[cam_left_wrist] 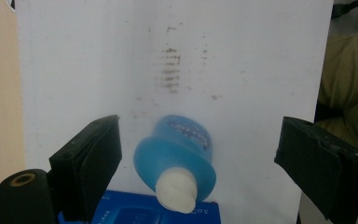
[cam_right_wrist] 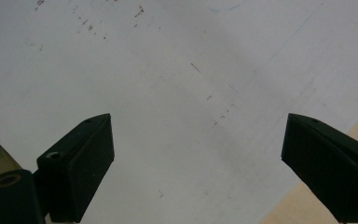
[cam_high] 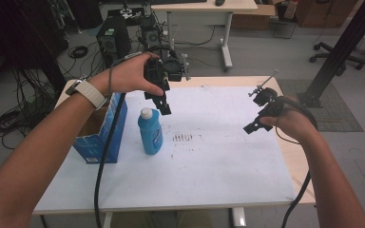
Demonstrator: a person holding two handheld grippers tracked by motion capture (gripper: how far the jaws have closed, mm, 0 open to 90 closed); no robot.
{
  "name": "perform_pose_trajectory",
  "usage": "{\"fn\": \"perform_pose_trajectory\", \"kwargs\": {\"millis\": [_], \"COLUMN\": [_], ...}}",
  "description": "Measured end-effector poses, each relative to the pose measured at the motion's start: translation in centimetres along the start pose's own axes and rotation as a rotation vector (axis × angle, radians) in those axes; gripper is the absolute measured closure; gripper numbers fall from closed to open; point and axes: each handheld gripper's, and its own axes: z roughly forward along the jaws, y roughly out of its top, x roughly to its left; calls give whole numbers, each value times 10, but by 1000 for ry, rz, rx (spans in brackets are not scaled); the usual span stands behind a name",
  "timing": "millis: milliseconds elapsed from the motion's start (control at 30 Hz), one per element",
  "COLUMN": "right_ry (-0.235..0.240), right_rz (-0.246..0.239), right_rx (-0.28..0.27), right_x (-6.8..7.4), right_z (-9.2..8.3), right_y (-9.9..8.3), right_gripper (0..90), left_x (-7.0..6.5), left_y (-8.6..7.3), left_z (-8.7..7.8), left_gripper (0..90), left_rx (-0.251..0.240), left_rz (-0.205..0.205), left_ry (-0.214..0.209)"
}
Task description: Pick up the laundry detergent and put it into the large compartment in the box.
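A translucent blue plastic bottle with a white screw cap (cam_high: 150,132) stands upright left of centre in the high view, on the white sheet covering the wooden table (cam_high: 228,156). Just beside it, toward the left edge, sits an open blue cardboard box (cam_high: 99,135).

The left gripper (cam_high: 164,105) hangs directly above the bottle cap, tilted downward. In the left gripper view the jaws stand wide apart, with the bottle (cam_left_wrist: 179,156) centred low between them and nothing touching it.

The right gripper (cam_high: 253,124) hovers at the right of the high view, well apart from the bottle. Its jaws are also spread, over bare sheet.

Probable step: approach for a grasp on the bottle. The next move calls for lowering the left gripper until the jaws bracket the neck or shoulder, then closing squarely, since the bottle may tip.
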Motion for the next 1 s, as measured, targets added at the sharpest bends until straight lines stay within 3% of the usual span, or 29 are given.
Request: {"fn": "perform_pose_trajectory", "kwargs": {"millis": [333, 467, 667, 1000], "right_ry": [0, -3, -4, -9], "right_rz": [-2, -1, -3, -4], "right_rx": [-2, -2, -6, -17], "right_x": [1, 1, 3, 3], "right_z": [0, -1, -2, -5], "right_y": [0, 0, 0, -1], "right_gripper": [93, 93, 93, 93], "left_x": [-1, -3, -2, -1], "left_y": [1, 0, 0, 0], "left_z": [-3, -4, -8, -14], "left_gripper": [137, 133, 125, 119], "left_rx": [0, 0, 6, 29], "left_rz": [1, -19, -66, -179], "left_ry": [4, 7, 8, 18]}}
